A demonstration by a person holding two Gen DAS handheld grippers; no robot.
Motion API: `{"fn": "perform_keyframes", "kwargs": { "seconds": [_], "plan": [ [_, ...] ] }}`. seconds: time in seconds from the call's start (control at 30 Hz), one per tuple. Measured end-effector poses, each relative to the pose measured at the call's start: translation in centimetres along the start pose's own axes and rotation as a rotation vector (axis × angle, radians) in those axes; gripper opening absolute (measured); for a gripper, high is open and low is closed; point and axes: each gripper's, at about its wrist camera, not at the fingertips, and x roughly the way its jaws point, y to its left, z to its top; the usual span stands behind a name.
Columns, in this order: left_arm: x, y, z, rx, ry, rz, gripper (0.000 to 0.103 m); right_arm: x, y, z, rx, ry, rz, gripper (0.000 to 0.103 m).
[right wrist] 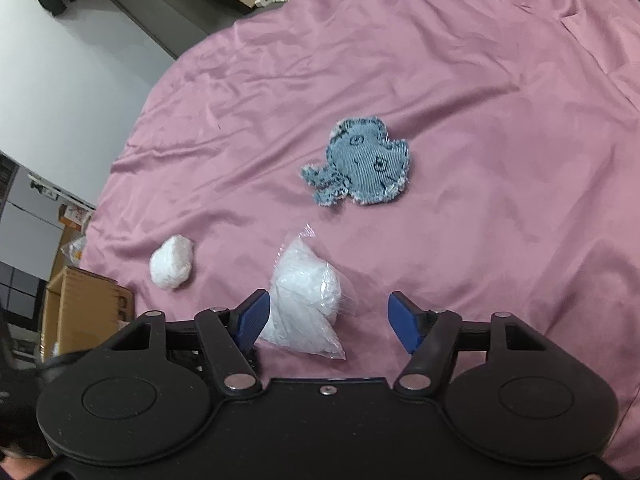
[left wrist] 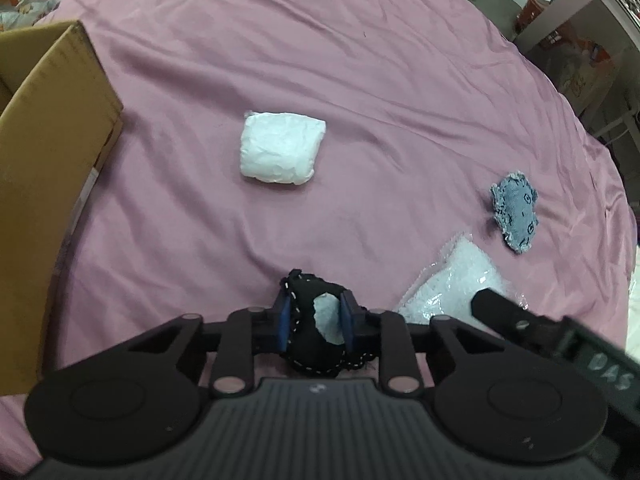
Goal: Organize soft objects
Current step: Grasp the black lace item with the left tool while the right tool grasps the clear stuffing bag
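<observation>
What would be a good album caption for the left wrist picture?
Left gripper clamps a black pouch over a pink sheet, cardboard box at left, white bundle ahead.

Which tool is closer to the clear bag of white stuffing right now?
Right. The right tool is open with the clear bag lying between its fingers. The left tool sits off to the bag's left, shut on a black plush.

The cardboard box (left wrist: 48,160) runs off the left edge; the black pouch's (left wrist: 316,332) lower part hides behind the left gripper (left wrist: 316,326).
</observation>
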Motion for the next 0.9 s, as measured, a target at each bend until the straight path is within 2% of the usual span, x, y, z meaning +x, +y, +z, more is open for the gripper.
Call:
{"fn": "perform_keyframes", "kwargs": {
  "seconds": [0.03, 0.13, 0.17, 0.2, 0.3, 0.67, 0.9],
  "plan": [
    [-0.2, 0.1, 0.1, -0.003, 0.002, -0.006, 0.021, 0.2, 0.1, -0.1, -0.01, 0.006, -0.004, 0.062],
    [-1.2, 0.8, 0.6, -0.022, -0.007, -0.004, 0.019, 0.7, 0.0, -0.2, -0.02, 0.015, 0.007, 0.047],
    [-1.6, 1.0, 0.7, -0.029, -0.014, -0.005, 0.019, 0.6, -0.1, -0.3, -0.015, 0.014, 0.024, 0.033],
    [-2.2, 1.3, 0.7, -0.03, -0.023, -0.009, 0.019, 0.4, 0.0, -0.3, -0.013, 0.014, 0.04, 0.028],
    [-3.7, 1.4, 0.7, -0.009, -0.053, -0.022, 0.019, -0.4, 0.5, -0.6, -0.037, -0.017, 0.029, 0.025],
    [-9.6, 1.9, -0.8, 0.049, -0.18, -0.078, 0.019, -6.1, 1.4, -1.0, -0.006, -0.172, 0.044, 0.024],
    [-12.2, 3.1, -1.6, 0.069, -0.229, -0.075, 0.019, -8.1, 3.0, -1.9, -0.061, -0.218, -0.006, 0.024]
  ]
}}
